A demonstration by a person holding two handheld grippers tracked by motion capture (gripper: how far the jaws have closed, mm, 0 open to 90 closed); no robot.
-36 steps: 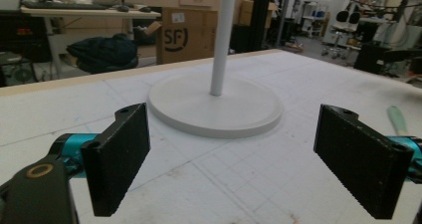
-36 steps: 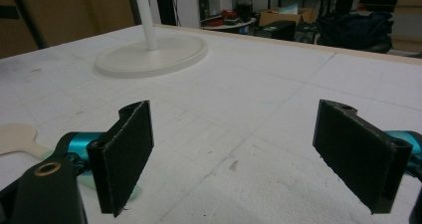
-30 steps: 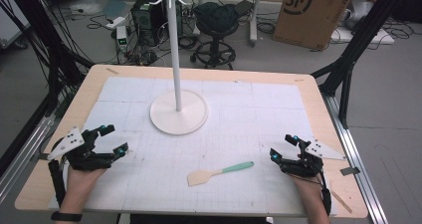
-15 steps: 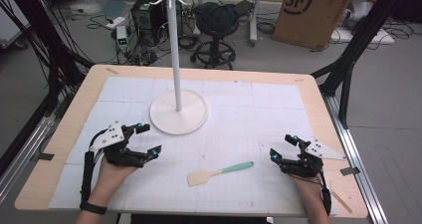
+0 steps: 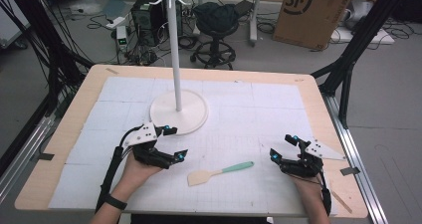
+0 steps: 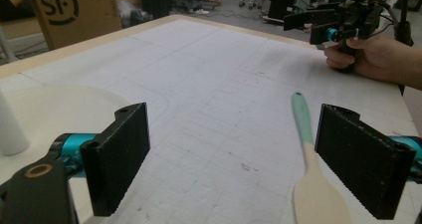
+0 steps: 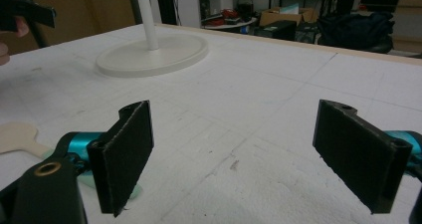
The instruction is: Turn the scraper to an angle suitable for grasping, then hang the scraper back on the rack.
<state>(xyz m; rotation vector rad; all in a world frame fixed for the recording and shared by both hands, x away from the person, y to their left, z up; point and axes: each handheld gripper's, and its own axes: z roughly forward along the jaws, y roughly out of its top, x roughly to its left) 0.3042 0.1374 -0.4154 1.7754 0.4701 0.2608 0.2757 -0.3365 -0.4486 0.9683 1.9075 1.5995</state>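
A spatula (image 5: 219, 172) with a cream blade and a teal handle lies flat on the white mat near the table's front edge. My left gripper (image 5: 175, 142) stands open just left of it, beside the stand's base. In the left gripper view the spatula (image 6: 304, 144) lies just inside the right-hand jaw, and my left gripper (image 6: 254, 159) holds nothing. To the right of the spatula's handle, my right gripper (image 5: 281, 147) rests open near the front edge. In the right gripper view the spatula's blade (image 7: 17, 134) peeks out at the left, beyond my empty right gripper (image 7: 249, 154).
A white hook stand (image 5: 173, 50) rises from a round base (image 5: 189, 115) at the table's middle back. The white gridded mat (image 5: 259, 109) covers the wooden table (image 5: 318, 92). Behind the table are a stool (image 5: 215, 15), a cardboard box (image 5: 311, 7) and cables.
My left gripper has moved right and forward from the table's left edge to a spot beside the spatula and the stand's base. The right gripper and the spatula have not moved.
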